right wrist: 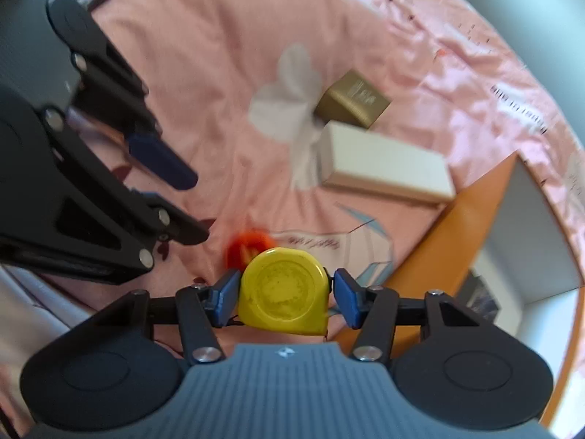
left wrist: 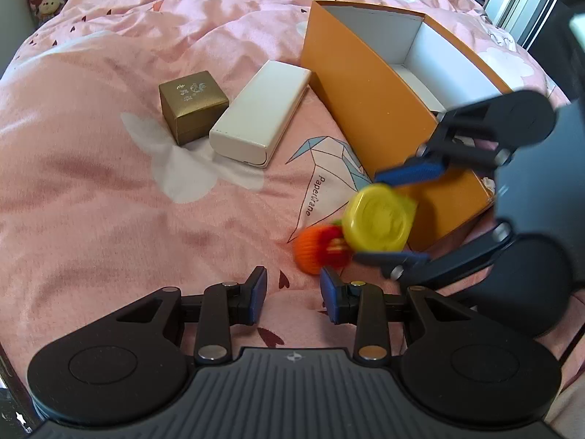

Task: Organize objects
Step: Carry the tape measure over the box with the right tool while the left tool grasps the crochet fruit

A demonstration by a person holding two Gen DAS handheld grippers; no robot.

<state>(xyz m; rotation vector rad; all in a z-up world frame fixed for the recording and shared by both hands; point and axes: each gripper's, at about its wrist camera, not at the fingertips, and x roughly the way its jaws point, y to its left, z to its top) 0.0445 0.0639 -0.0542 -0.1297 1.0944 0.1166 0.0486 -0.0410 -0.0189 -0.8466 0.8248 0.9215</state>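
Well left of the orange box [left wrist: 365,102] the gold box [left wrist: 193,106] lies on the bed [left wrist: 91,183], with the white case [left wrist: 259,113] between the two and nearly touching the orange wall. Neither is at risk unless the bedding is dragged. Below them the left tongs [left wrist: 293,281] stand part open with nothing between the pads, and they hang near the orange box's near corner. That is the first hazard, because a swing by either hand could knock one tool into the other. Just left of that corner a small orange-and-red knit thing [left wrist: 314,248] lies on the bed. I cannot tell whether it is tied to anything, and if it is, it could snag. Above it the right tongs [right wrist: 287,296] are clenched on the tape measure [right wrist: 281,291], which is held by its rounded edges just outside the orange box's near wall and has not yet been put in. The main worry is the grip. The case is smooth and curved, and on one side the pad seems to bear on little more than the small black tab, so it could twist or slip out on the way over. Carried too low, it would strike the wall and tip the light box on the soft bedding.
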